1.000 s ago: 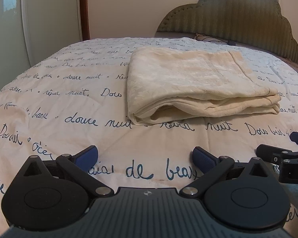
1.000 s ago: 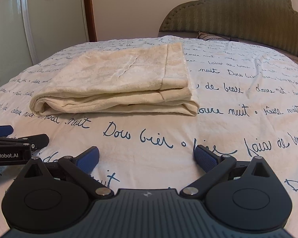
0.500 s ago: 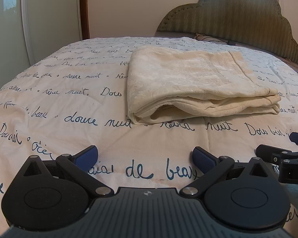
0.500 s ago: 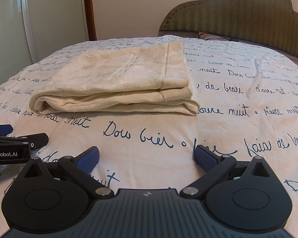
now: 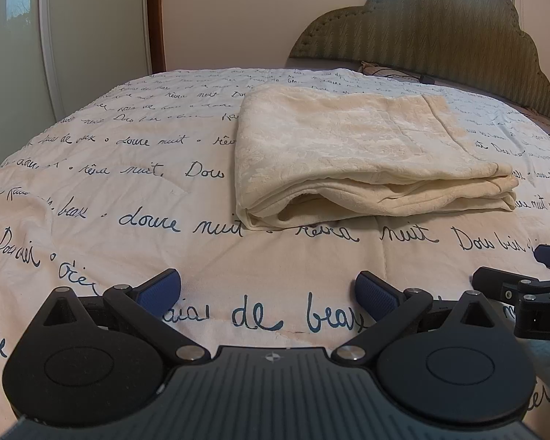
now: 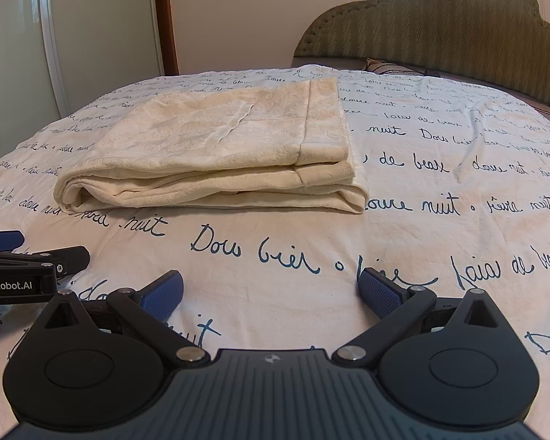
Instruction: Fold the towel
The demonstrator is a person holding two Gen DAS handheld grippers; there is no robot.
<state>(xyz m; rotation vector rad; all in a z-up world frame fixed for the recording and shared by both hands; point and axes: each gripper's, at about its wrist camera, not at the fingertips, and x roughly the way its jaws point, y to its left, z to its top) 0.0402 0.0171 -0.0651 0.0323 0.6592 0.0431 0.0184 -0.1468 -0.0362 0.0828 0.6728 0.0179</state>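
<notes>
A cream towel [image 5: 352, 146] lies folded into a thick flat rectangle on the bed, its layered edges facing me; the right wrist view has the same towel [image 6: 216, 146] left of centre. My left gripper [image 5: 267, 291] is open over the quilt, short of the towel's near edge, with nothing between its blue pads. My right gripper [image 6: 271, 289] is open too, just as far back and holding nothing. Each gripper shows at the edge of the other's view: the right gripper [image 5: 524, 286] at the far right, the left gripper [image 6: 25, 260] at the far left.
The bed is covered by a white quilt [image 5: 110, 190] printed with blue cursive writing. A green padded headboard [image 5: 440, 33] stands at the far end with a pillow edge below it. A white wardrobe [image 6: 55, 36] with flower decals lines the left side.
</notes>
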